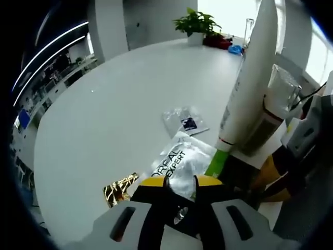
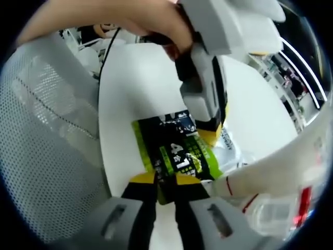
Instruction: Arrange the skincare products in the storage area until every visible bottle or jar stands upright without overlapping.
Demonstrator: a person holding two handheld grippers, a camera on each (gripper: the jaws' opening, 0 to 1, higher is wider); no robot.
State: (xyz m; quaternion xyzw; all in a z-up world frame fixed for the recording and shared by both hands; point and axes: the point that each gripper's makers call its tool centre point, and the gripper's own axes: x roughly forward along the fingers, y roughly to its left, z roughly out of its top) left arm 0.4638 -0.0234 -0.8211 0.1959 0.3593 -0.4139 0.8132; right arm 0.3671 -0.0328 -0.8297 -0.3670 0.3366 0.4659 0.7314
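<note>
In the left gripper view, the left gripper (image 1: 180, 188) has its yellow-tipped jaws drawn close around the edge of a clear plastic sachet printed with dark "EXPERT" lettering (image 1: 179, 162), which lies flat on the round white table (image 1: 104, 114); whether the tips actually pinch it cannot be told. Just left of the sachet lies a crumpled gold foil wrapper (image 1: 118, 188). Beyond the sachet sits a smaller clear sachet with a dark blue label (image 1: 186, 122). Right of the sachet a tall white tube with a green cap (image 1: 244, 88) leans, cap down. Far beyond it, at the table's edge, stands a green potted plant (image 1: 196, 24).

In the right gripper view, the right gripper (image 2: 166, 183) is clenched on the near edge of a green and black sachet marked "4in1" (image 2: 174, 156). Above it hangs the other gripper, held by a hand (image 2: 119, 18). A white mesh basket wall (image 2: 47, 135) curves to its left.
</note>
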